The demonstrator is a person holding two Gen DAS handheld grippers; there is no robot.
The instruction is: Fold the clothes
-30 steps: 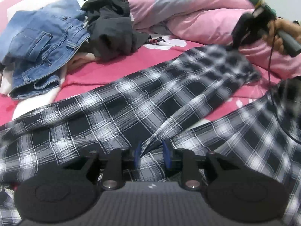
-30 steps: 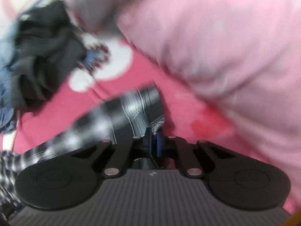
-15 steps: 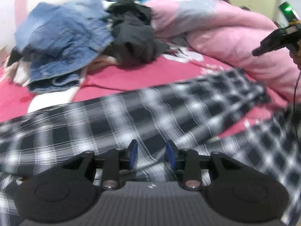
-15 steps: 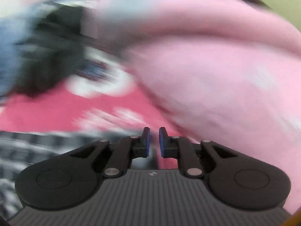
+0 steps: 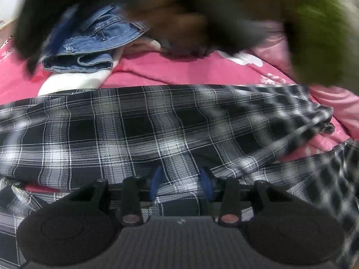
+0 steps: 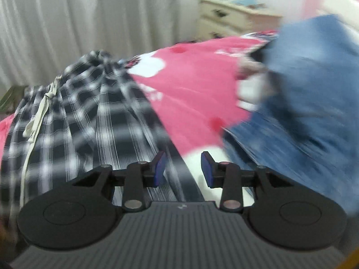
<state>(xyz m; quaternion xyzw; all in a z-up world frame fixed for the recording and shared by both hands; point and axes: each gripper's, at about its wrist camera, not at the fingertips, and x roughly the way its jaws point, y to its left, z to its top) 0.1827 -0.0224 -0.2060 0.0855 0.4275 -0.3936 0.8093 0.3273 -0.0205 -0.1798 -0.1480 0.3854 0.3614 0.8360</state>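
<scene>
Black-and-white plaid trousers [image 5: 139,130] lie spread across the pink sheet [image 5: 179,71]. My left gripper [image 5: 181,182] sits low over them. Its jaws are opening, and flat cloth lies between the blue pads [image 5: 157,182] without being pinched. In the right wrist view the trousers [image 6: 85,116] run to the left, with a white drawstring [image 6: 38,116] at their waist. My right gripper [image 6: 184,168] hovers over the trousers' edge and the sheet [image 6: 190,85]. Its jaws are opening with nothing gripped.
A heap of blue jeans [image 5: 94,42] lies behind the trousers, large and blurred at the right in the right wrist view [image 6: 303,94]. A blurred dark and green shape [image 5: 224,11] crosses the top of the left view. A cream nightstand [image 6: 235,20] and grey curtain [image 6: 78,22] stand beyond the bed.
The right gripper let go of the trouser leg end, swung far across the bed and rolled, and its jaws parted. The left gripper's jaws widened off the pinched fold.
</scene>
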